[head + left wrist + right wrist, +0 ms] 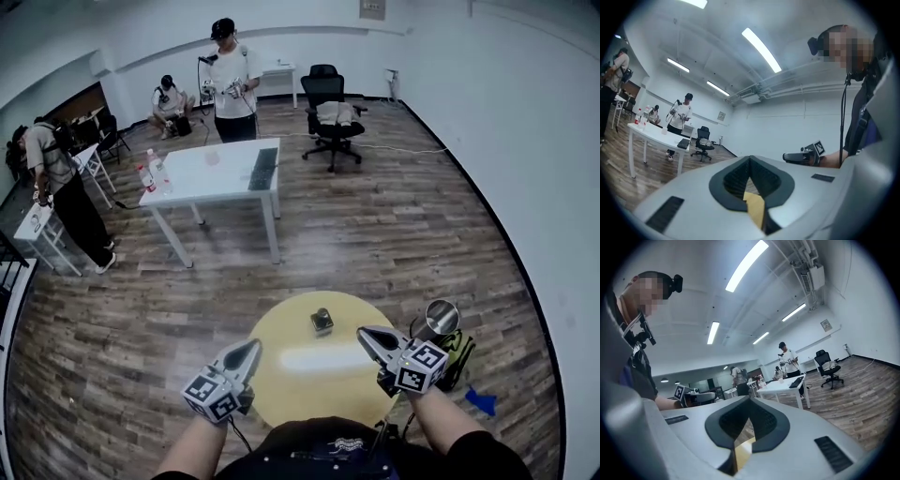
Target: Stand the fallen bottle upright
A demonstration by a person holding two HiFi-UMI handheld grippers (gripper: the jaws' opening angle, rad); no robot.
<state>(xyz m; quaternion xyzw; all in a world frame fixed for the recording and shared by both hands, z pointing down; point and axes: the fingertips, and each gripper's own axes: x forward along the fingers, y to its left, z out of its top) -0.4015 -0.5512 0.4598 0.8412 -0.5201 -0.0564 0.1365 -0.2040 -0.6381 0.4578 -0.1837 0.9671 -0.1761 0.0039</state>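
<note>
Pale bottle (314, 358) flat on table (281, 394); left hand-held gripper (251, 347), right hand-held gripper (364, 333) both pressed together, empty.

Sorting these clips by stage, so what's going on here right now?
A person holds a gripper in each hand above a round yellow table. The left gripper and the right gripper both have their jaws together with nothing between them. A small dark bottle sits on the table just beyond them, touched by neither. It appears to stand upright, though from above that is hard to confirm.
</note>
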